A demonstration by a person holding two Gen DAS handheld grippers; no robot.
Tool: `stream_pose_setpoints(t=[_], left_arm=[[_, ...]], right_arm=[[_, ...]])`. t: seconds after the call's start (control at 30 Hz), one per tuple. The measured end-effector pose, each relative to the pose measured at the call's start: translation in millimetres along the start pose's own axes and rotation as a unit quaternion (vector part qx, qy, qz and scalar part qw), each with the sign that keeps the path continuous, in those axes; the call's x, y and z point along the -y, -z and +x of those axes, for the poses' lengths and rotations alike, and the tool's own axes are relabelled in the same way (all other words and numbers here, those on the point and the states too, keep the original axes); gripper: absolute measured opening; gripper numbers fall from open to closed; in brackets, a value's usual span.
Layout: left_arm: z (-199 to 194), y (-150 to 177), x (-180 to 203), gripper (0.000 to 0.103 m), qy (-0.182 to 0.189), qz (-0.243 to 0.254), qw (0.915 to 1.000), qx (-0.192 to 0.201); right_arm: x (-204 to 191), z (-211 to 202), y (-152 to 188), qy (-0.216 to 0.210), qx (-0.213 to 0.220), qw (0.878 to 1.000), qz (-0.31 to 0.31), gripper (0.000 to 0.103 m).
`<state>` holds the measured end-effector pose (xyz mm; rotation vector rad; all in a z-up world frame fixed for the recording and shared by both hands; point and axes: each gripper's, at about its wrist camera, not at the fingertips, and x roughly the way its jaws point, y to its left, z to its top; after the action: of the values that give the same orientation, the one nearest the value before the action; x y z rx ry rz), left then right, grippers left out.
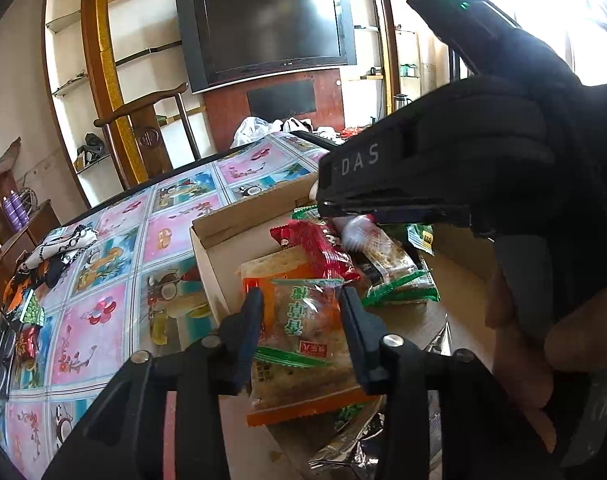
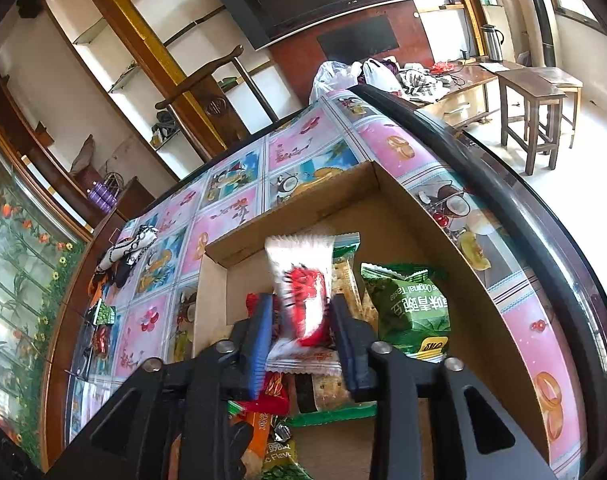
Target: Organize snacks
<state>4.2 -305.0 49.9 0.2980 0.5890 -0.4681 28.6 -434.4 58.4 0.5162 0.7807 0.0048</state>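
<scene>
A cardboard box (image 1: 211,272) (image 2: 443,248) stands on the fruit-patterned table (image 1: 103,320) and holds a pile of snack packets. In the left wrist view my left gripper (image 1: 303,320) hovers over the pile, open, with an orange and green cracker packet (image 1: 303,336) lying between its fingers. In the right wrist view my right gripper (image 2: 303,328) is open over the box, and a blurred white and red packet (image 2: 303,292) sits loose between its pads. That gripper (image 1: 323,204) also reaches in from the right in the left wrist view. A green pea packet (image 2: 415,312) lies beside it.
A red packet (image 1: 315,244) and several others fill the box. Loose snacks (image 1: 29,312) (image 2: 103,314) and a black-and-white cloth (image 1: 59,252) lie at the table's left end. A wooden chair (image 1: 151,128) stands behind the table. A person's hand (image 1: 519,344) holds the right gripper.
</scene>
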Motion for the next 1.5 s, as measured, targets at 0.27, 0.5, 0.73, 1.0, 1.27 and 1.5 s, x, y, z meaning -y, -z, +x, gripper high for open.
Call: stream_pose_setpoints(t=[0.27, 0.5, 0.73, 1.0, 1.27, 1.5], left_arm=[[-7.6, -2.2, -5.1, 0.064, -0.009, -0.009, 0.9997, 0.019], [-14.0, -1.5, -17.3, 0.087, -0.025, -0.027, 0.9988, 0.033], [-30.0, 0.5, -19.4, 0.101, -0.059, 0.003, 0.9968, 0.054], [-50.4, 13.8, -39.1, 0.102, -0.056, -0.016, 0.9973, 0.045], [-56.8, 21.6, -59.6, 0.103, -0.103, -0.026, 0.9929, 0.052], [-77.9, 33.0, -80.9, 0.103, -0.109, -0.051, 0.9912, 0.055]], right_arm=[[-2.7, -11.9, -2.0, -0.004, 0.031, 0.999, 0.001, 0.058], [-8.7, -22.4, -2.8, 0.022, 0.063, 0.998, -0.011, 0.074], [-13.7, -33.9, -4.1, 0.075, 0.103, 0.991, -0.029, 0.092], [-25.2, -51.0, -2.7, 0.143, 0.159, 0.975, -0.053, 0.100], [-47.3, -82.8, 17.0, 0.174, 0.268, 0.943, -0.090, 0.102], [-65.2, -105.7, 68.1, 0.175, 0.310, 0.926, -0.126, 0.102]])
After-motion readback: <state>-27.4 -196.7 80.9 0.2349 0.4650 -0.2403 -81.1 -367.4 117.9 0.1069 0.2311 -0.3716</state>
